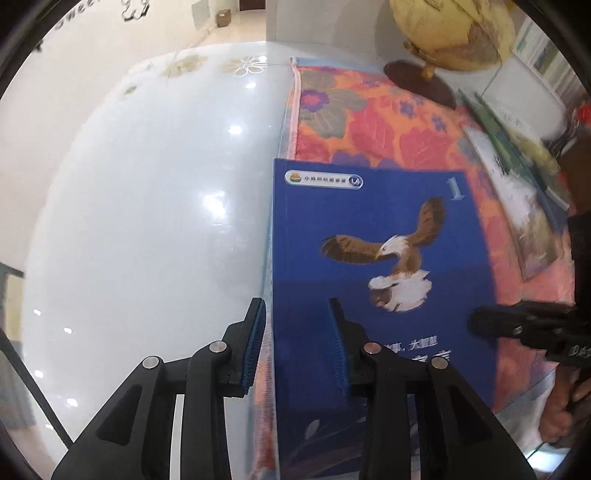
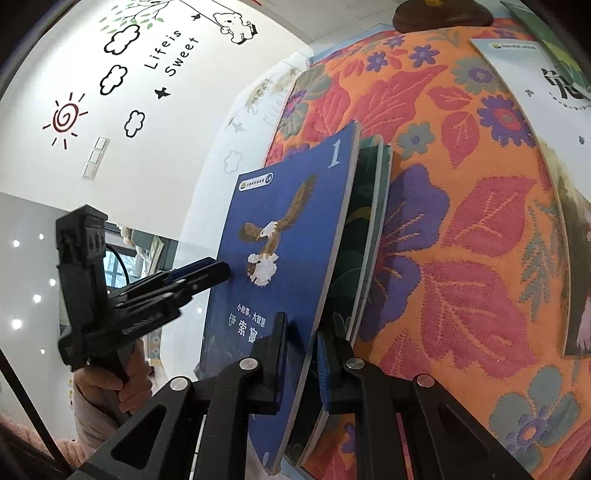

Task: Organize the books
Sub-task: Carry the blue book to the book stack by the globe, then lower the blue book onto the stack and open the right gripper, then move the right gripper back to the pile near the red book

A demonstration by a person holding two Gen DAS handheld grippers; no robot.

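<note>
Your right gripper (image 2: 301,354) had its fingers clamped on the blue book (image 2: 280,266), near its lower edge, atop a green book (image 2: 364,221). Your left gripper (image 1: 297,343) straddled its spine edge, fingers apart. Beyond it spread the floral cloth (image 2: 461,240) and the globe (image 1: 450,33).

A blue eagle-cover book (image 1: 369,229) is straddled at its left edge by the left gripper (image 1: 297,314), jaws parted. A globe (image 1: 450,33) is seen behind on the floral cloth (image 1: 369,122).

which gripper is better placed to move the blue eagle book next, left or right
Right. The right gripper is already shut on the blue eagle book at its edge, lifting it off the green book. The left gripper is open, only straddling the book's spine edge.
</note>
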